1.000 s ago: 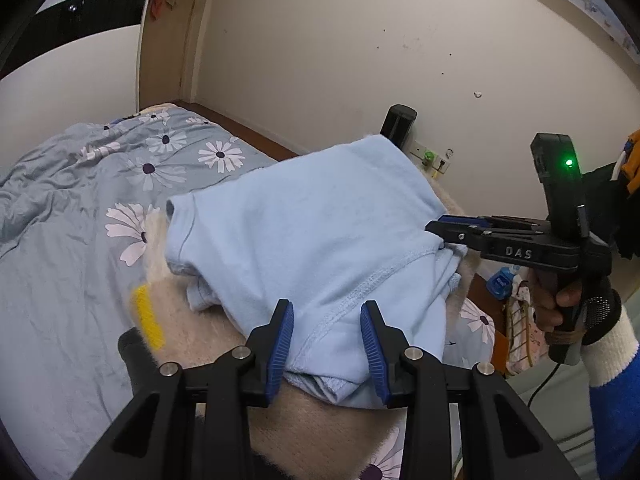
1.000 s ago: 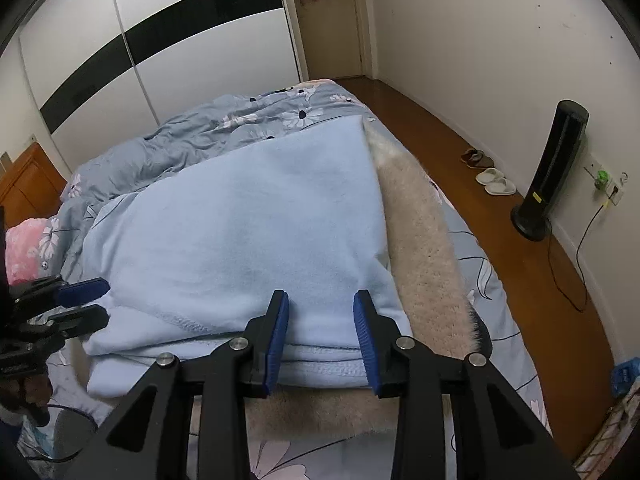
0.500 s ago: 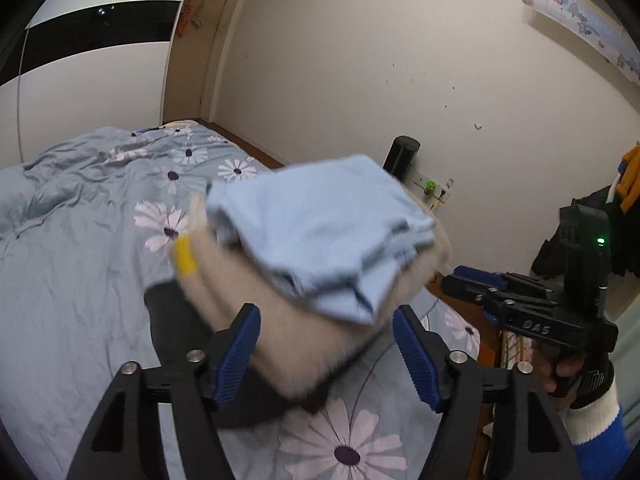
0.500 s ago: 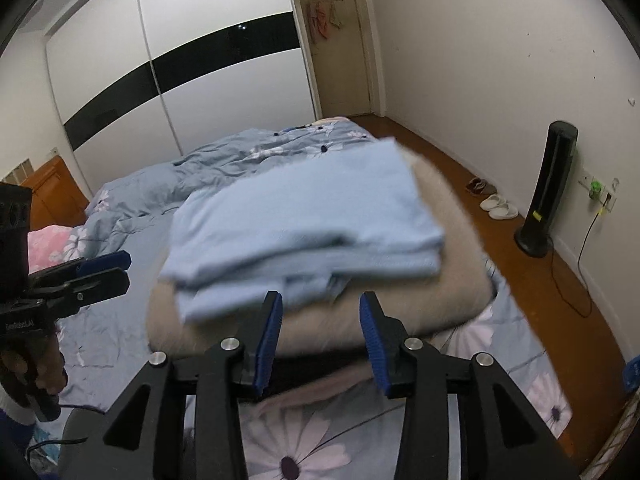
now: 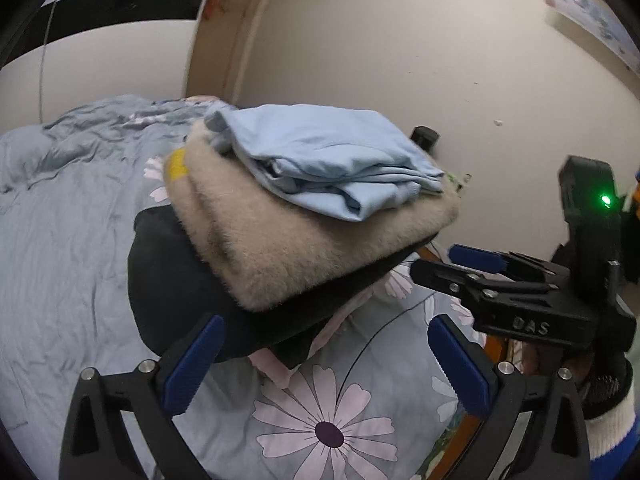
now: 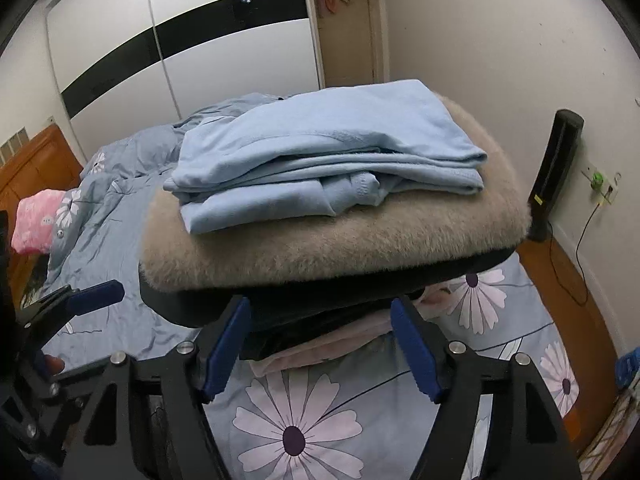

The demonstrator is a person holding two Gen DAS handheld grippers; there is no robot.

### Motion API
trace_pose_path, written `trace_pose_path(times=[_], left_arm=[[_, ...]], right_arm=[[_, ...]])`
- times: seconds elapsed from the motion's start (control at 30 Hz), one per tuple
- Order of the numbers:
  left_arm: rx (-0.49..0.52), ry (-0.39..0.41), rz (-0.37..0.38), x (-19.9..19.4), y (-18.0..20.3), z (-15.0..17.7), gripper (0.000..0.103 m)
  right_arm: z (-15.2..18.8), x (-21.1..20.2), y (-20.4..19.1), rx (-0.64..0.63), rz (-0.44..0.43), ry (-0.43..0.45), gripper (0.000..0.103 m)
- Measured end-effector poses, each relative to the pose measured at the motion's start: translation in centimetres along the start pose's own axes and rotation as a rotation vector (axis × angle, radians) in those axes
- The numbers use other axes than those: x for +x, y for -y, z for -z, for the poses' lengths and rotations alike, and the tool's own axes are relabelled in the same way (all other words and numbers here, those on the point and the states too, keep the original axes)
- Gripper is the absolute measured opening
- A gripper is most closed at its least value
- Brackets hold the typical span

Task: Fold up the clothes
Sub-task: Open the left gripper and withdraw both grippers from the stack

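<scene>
Floral bedspread (image 6: 304,432): one four-garment stack, light-blue garment (image 6: 320,156) on top; left claw (image 5: 326,360), right claw (image 6: 320,344) both agape, empty.

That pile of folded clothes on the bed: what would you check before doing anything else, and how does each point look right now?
1. Light blue garment folded and on top: ok.
2. Beige fluffy layer beneath it, supporting it fully: ok.
3. Left gripper open, clear of cloth: ok.
4. Right gripper open, holding nothing: ok.
5. Pink piece at the bottom neatly folded: cannot tell.
6. Pile sits level on the bedspread: cannot tell.
</scene>
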State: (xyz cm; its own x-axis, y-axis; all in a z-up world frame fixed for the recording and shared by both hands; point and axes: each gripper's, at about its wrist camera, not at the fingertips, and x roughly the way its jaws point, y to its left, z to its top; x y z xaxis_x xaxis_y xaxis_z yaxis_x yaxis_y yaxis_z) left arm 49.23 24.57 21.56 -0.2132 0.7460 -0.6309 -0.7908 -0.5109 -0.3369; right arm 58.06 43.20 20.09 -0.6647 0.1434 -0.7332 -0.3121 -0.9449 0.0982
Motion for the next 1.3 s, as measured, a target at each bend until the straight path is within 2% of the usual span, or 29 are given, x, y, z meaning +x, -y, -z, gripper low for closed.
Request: trace_pose_path(times=[0.1,0.27,0.37,0.5,0.7,1.03,1.3], left_arm=[[-0.037,0.002,-0.024,0.2,-0.3,-0.7,0.103],[-0.068,0.017,-0.059,0.2,-0.3,-2.2,0.103],[-0.040,0.035,-0.122,-0.1,0.6,-2.5,0.103],[-0.029,0.001,-0.179,0.5,1.4,-2.9,0.103],[-0.039,-0.042,-0.222,1.5,1.7,-3.3,0.103],[-0.067,-0.040,-0.246,2.4,1.9,-4.3,0.103],[-0.094,-0.080,-0.279,3.5,0.9,-4.2,0.103]], right_arm=[[0.2,0.0,-0.1,-0.011,0.011,-0.017,0.084],[-0.3,0.0,0.1,-0.028,0.026,-0.042,0.085],[-0.8,0.0,0.3,-0.028,0.036,-0.050,0.103],[-1.4,-0.4,0.2,-0.050,0.061,-0.054,0.103],[-2.3,-0.7,0.0,-0.088,0.087,-0.075,0.103],[-4.3,-0.3,1.1,-0.076,0.122,-0.100,0.103],[-5.2,0.4,1.9,-0.072,0.135,-0.119,0.103]])
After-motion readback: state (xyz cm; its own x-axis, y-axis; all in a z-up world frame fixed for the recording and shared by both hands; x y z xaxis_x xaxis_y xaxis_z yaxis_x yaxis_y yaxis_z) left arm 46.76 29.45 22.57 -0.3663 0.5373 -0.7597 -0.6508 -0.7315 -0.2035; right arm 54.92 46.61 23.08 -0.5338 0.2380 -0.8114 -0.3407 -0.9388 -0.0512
